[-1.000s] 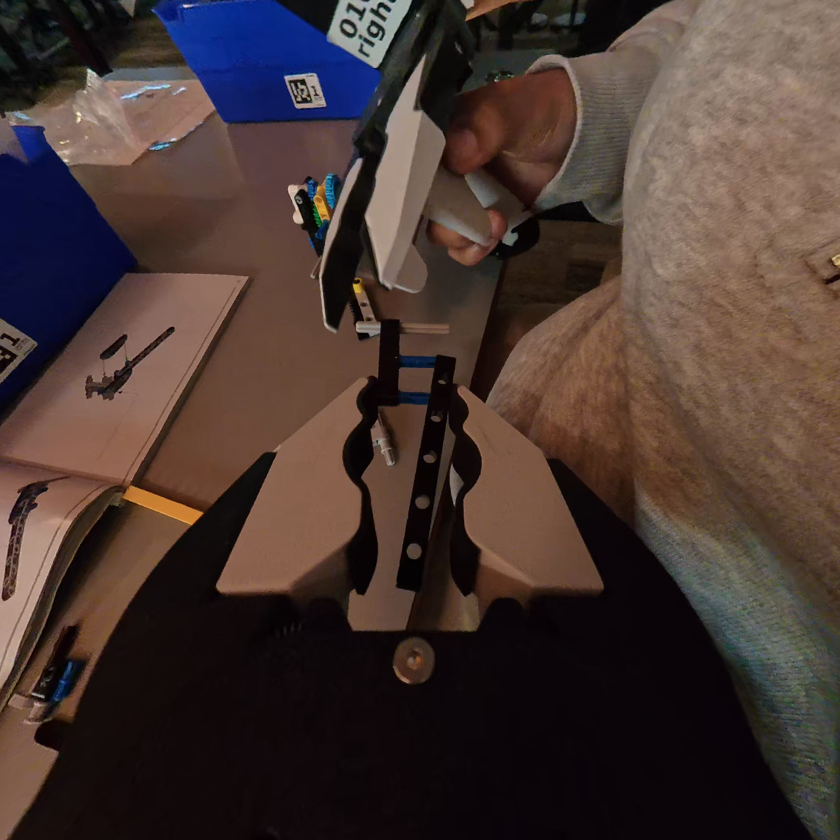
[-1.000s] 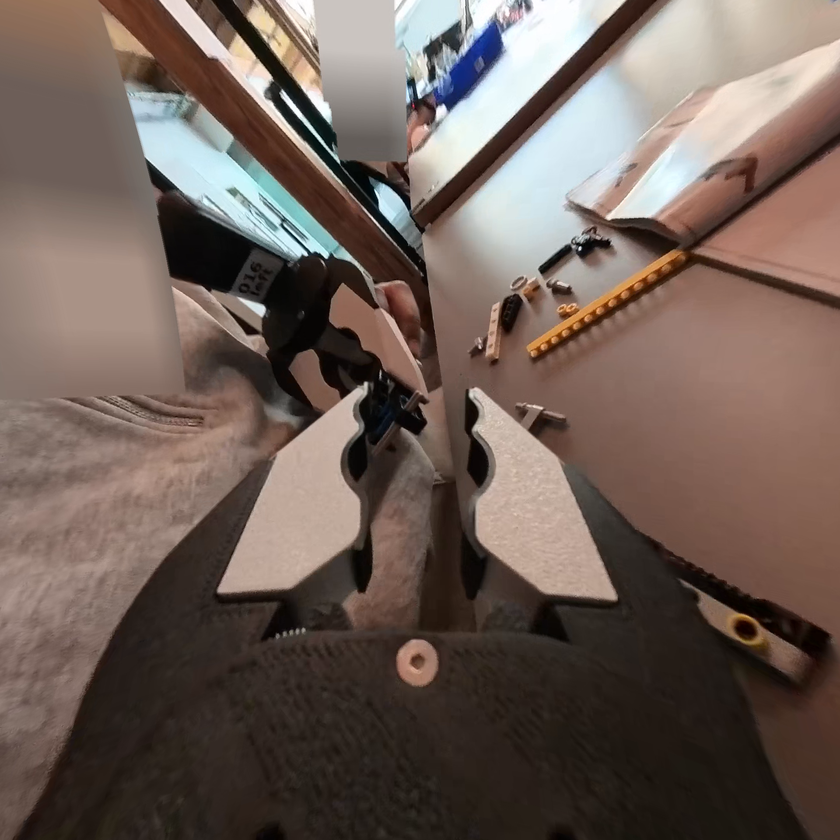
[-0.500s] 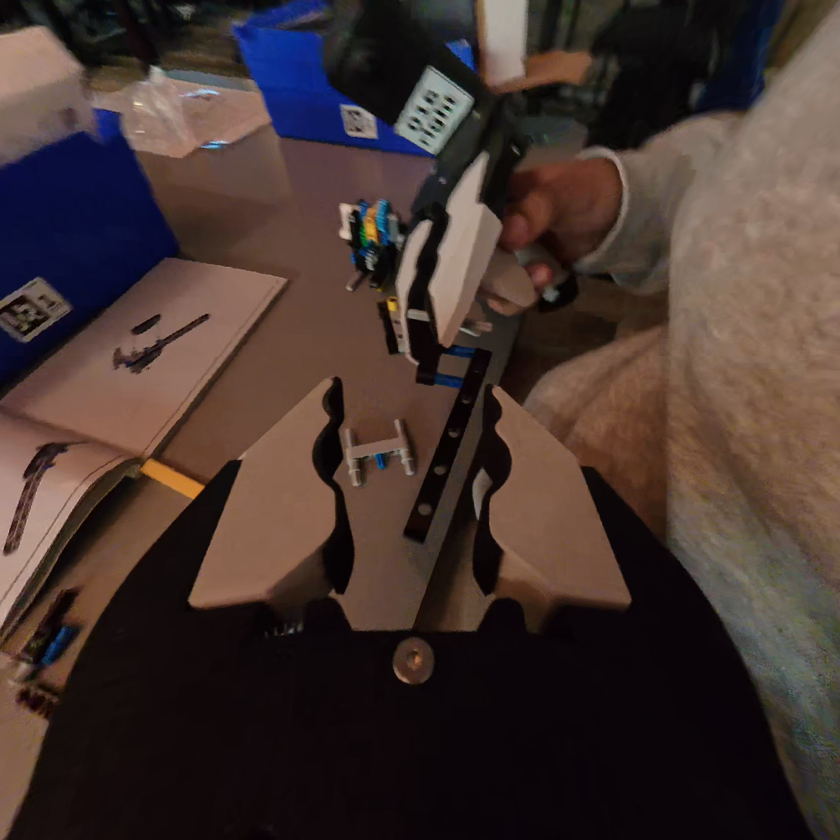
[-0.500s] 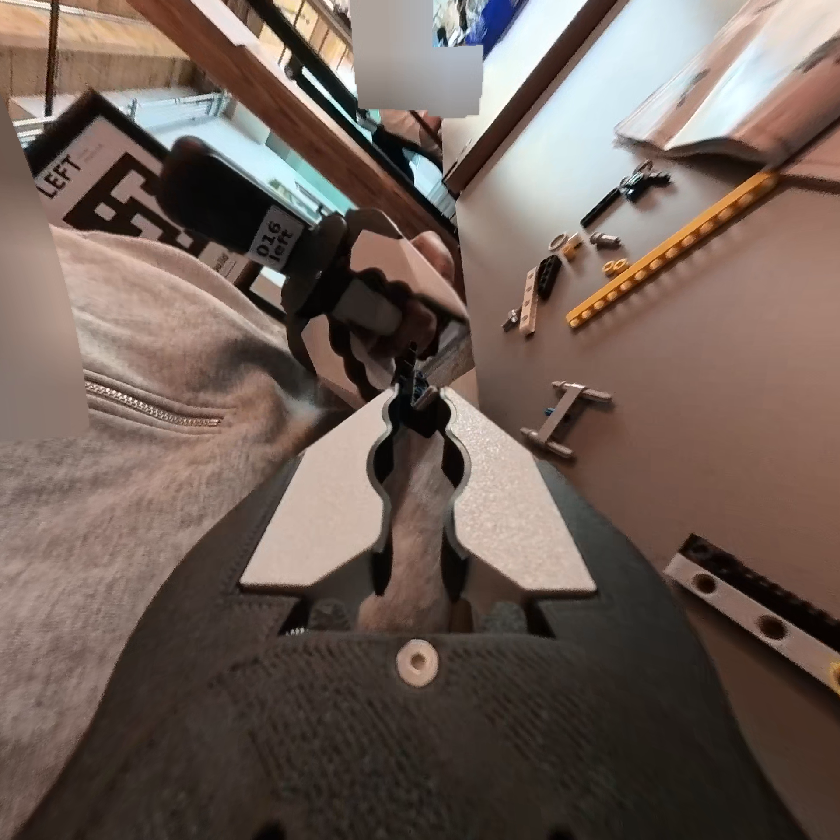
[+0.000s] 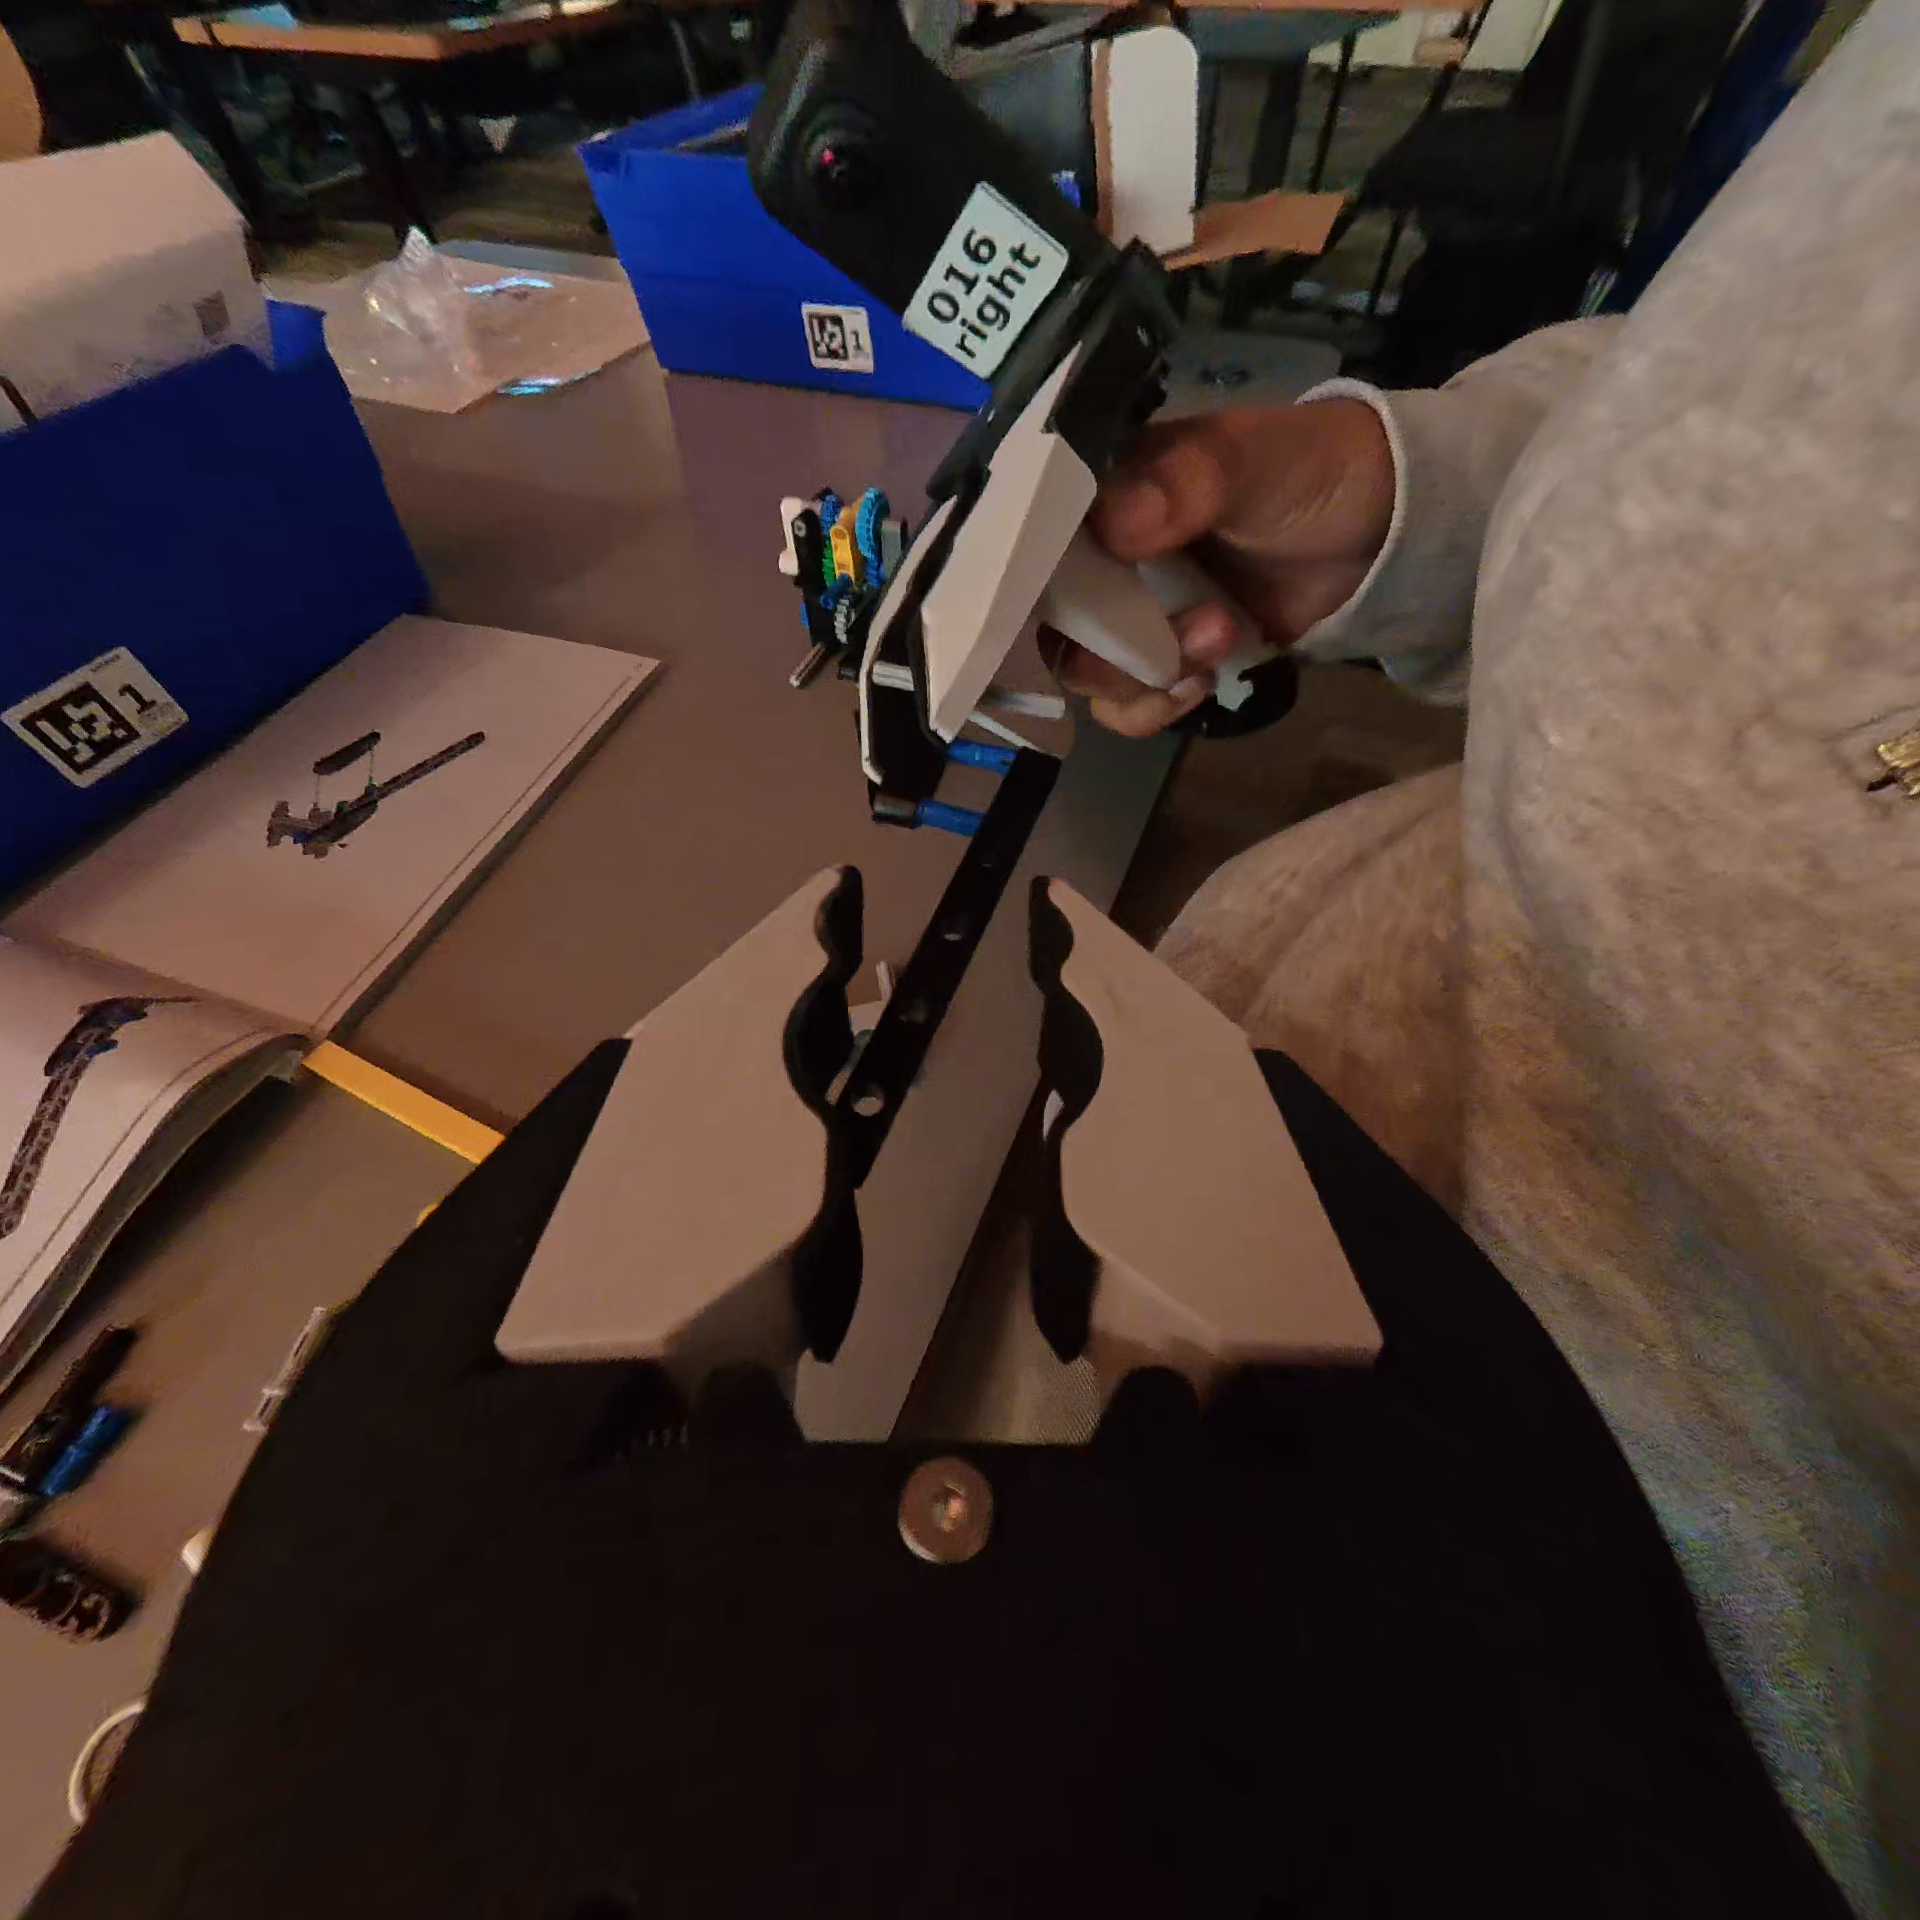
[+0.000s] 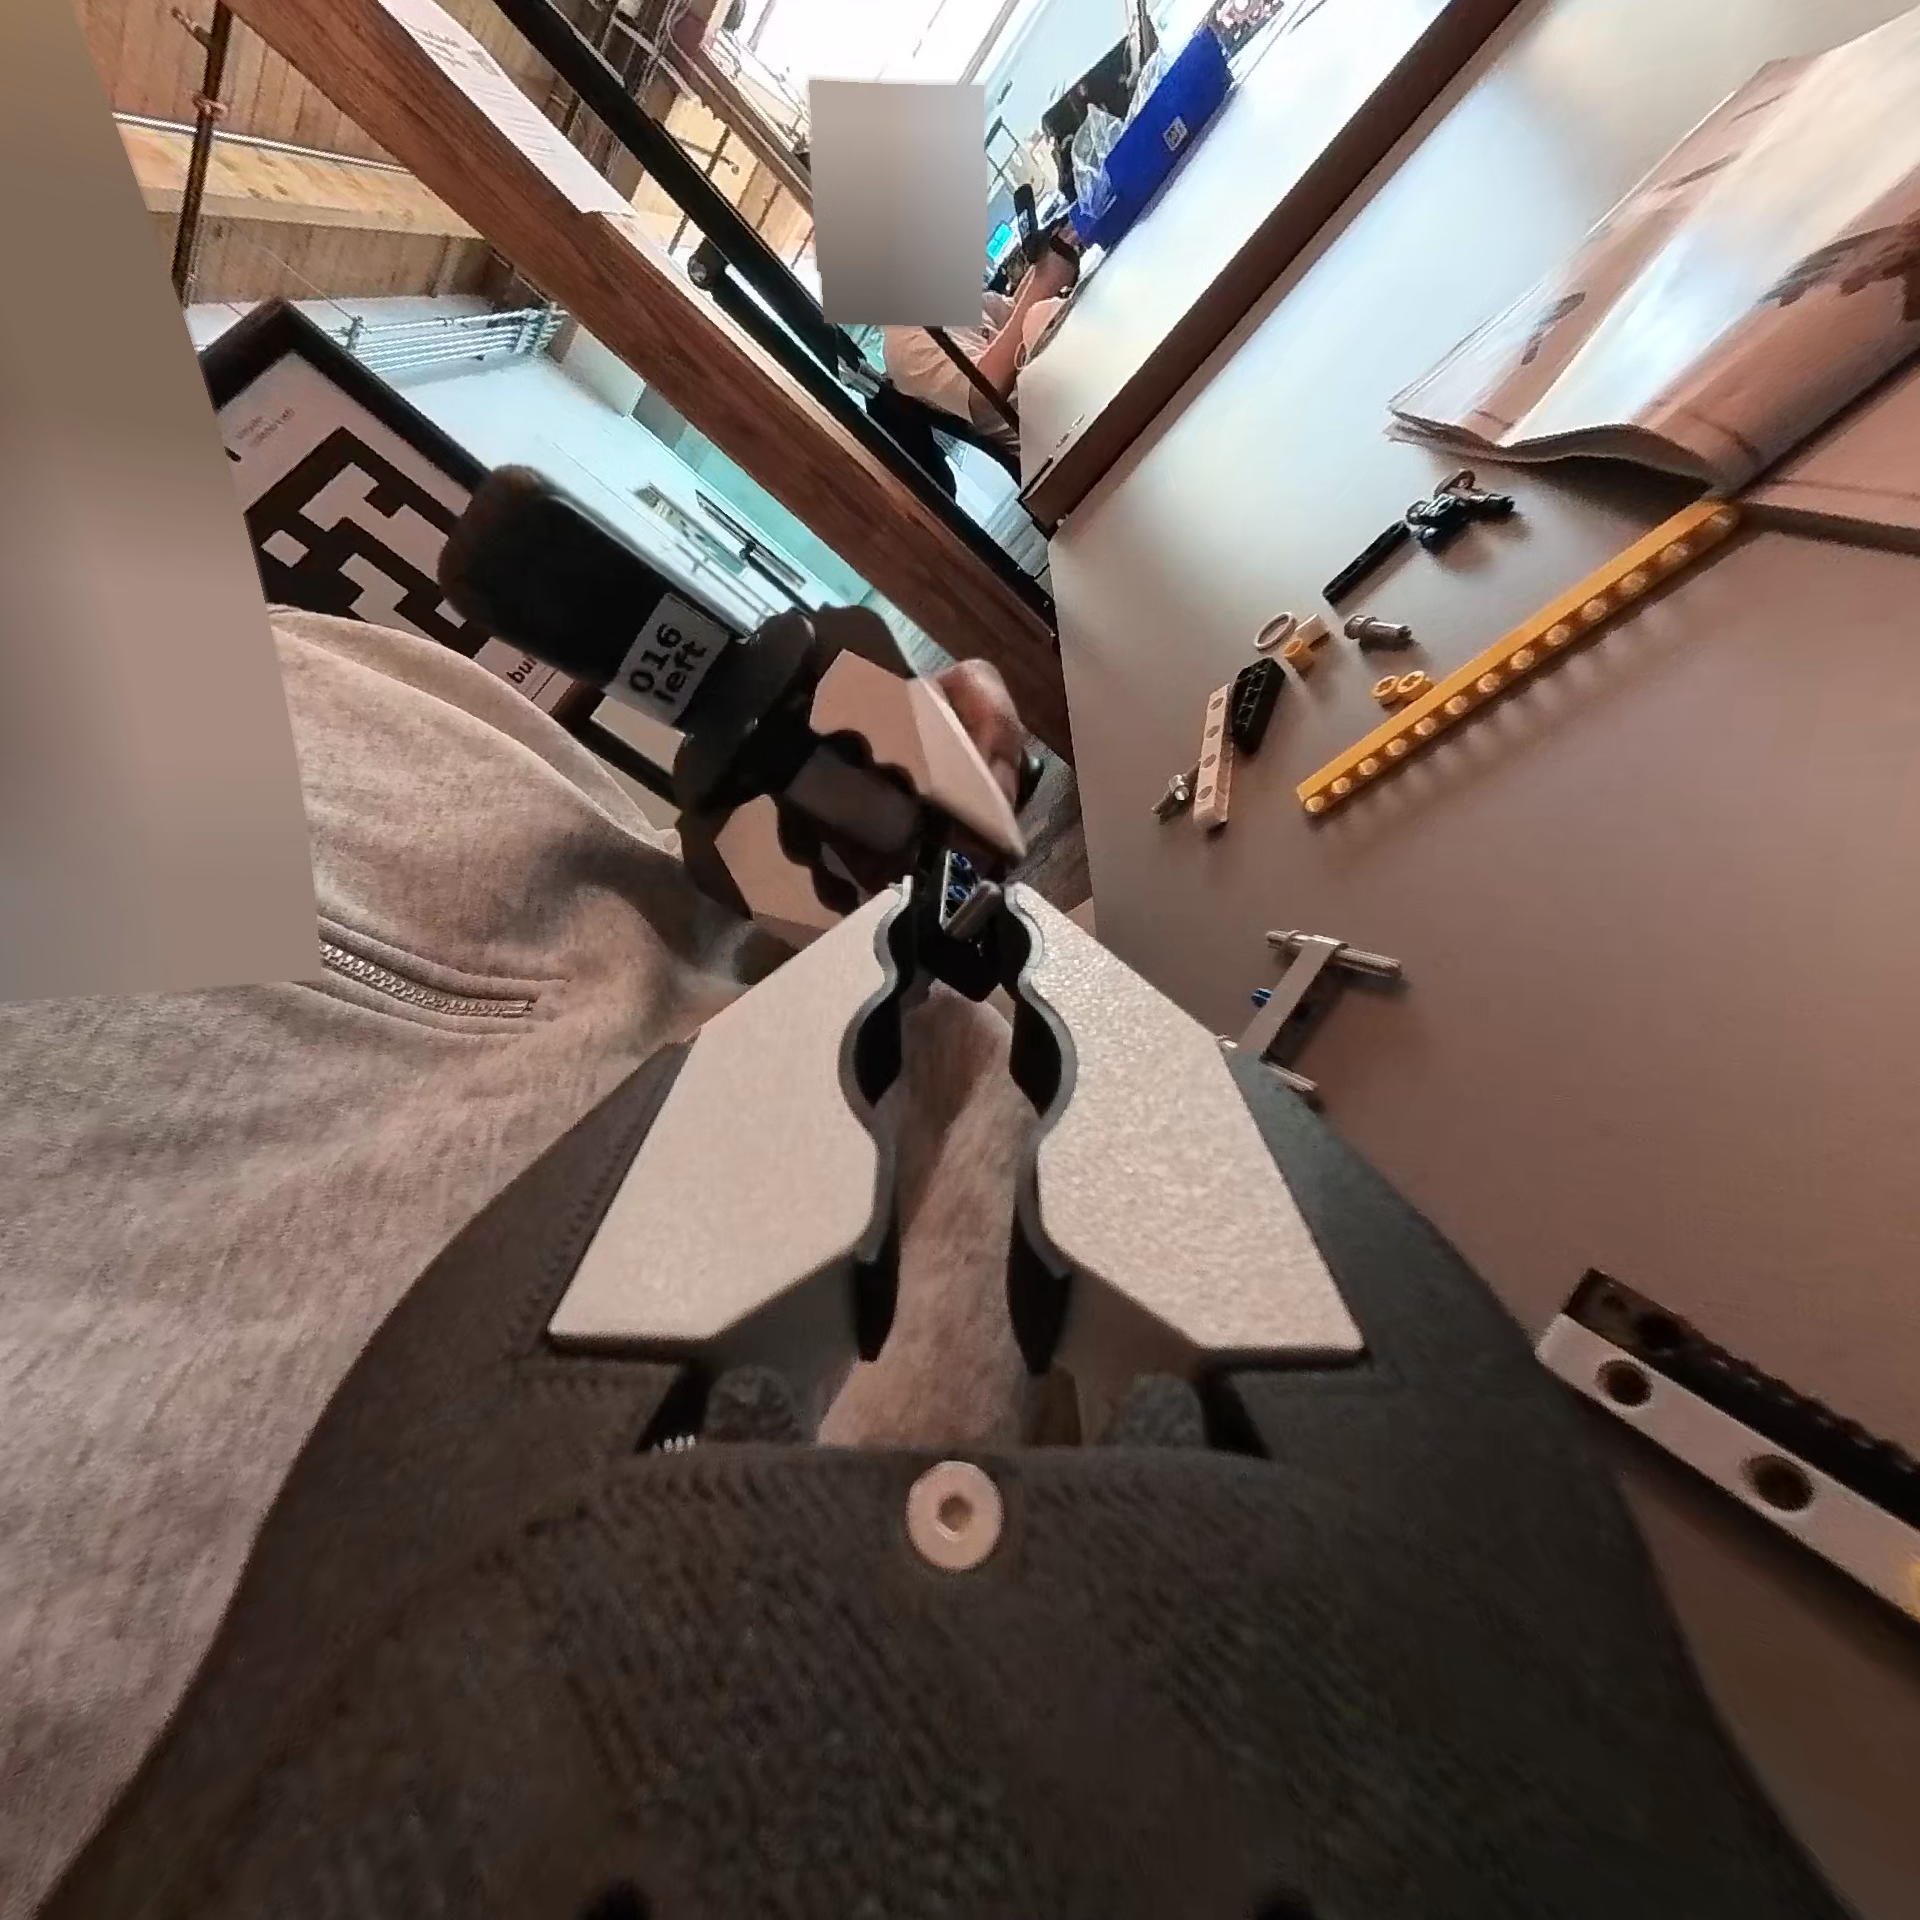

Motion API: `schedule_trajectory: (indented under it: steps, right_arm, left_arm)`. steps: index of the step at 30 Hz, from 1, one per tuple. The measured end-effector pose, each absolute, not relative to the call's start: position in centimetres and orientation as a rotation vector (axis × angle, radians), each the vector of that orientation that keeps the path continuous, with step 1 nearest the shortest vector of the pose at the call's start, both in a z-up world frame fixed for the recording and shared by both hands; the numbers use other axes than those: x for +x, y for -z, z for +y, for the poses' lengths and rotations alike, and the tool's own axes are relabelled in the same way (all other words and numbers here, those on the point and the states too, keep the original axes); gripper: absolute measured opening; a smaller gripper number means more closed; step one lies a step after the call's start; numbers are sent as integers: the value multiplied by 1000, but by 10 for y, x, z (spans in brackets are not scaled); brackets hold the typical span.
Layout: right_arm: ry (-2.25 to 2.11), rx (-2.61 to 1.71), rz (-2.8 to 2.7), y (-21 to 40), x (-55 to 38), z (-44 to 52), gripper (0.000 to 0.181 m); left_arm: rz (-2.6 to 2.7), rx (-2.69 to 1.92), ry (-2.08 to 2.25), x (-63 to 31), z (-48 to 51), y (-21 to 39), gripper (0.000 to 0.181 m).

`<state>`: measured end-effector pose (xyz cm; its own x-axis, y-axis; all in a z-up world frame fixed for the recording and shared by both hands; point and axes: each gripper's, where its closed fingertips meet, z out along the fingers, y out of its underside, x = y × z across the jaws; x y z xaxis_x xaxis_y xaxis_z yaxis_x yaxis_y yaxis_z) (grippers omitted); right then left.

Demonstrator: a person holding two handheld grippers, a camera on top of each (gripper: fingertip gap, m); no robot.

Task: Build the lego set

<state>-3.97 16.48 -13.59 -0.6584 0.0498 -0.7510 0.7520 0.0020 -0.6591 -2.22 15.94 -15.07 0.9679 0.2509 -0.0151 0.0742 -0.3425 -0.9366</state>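
Observation:
In the left wrist view a long black beam (image 5: 956, 935) with holes slants up between my left gripper's (image 5: 940, 894) fingers. Its lower end lies against the left finger (image 5: 727, 1091), and a gap shows to the right finger (image 5: 1143, 1091), so the left gripper is open around it. Two blue pins (image 5: 951, 816) join the beam's top to a short black piece. My right gripper (image 5: 904, 727) is shut on that piece. In the right wrist view the right gripper (image 6: 956, 914) pinches the short black piece (image 6: 961, 951) at its tips, with the left gripper (image 6: 873, 831) just behind.
An open instruction booklet (image 5: 343, 821), blue bins (image 5: 156, 561) and a many-coloured sub-assembly (image 5: 842, 551) are on the brown table. A yellow beam (image 6: 1507, 665), a grey H-shaped piece (image 6: 1299, 997) and small loose parts (image 6: 1247, 707) lie there too. The person's grey sweatshirt (image 5: 1610, 1039) is close on the right. Left and right tips are no more than a few centimetres apart.
My right gripper shut on the short black piece and still holds it. My left gripper let go of the long beam, opened wide, and has narrowed around it again.

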Motion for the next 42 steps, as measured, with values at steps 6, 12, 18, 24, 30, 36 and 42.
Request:
schedule_trajectory:
  steps: [6, 12, 18, 24, 30, 36, 42]
  right_arm:
    - [1730, 853, 1715, 134, -42, 165, 13]
    - [1750, 872, 1720, 134, -44, 165, 13]
    - [1811, 904, 1724, 131, -50, 169, 12]
    - [1759, 838, 1767, 132, -42, 168, 12]
    - [1659, 763, 1875, 142, -29, 166, 12]
    - [1655, 729, 1895, 140, -26, 168, 12]
    - [1658, 671, 1840, 133, -22, 172, 12]
  left_arm:
    - [-240, -1885, -144, -21, 159, 145, 16]
    - [-253, -1882, -119, -17, 162, 147, 8]
    - [-283, -1863, -111, -17, 164, 144, 4]
    - [-238, -1885, -54, -11, 163, 147, 4]
    - [-30, -2025, -163, -1, 162, 154, 4]
    - [-21, -1998, -162, 0, 164, 150, 4]
    - [9, -1970, -201, 4, 166, 144, 4]
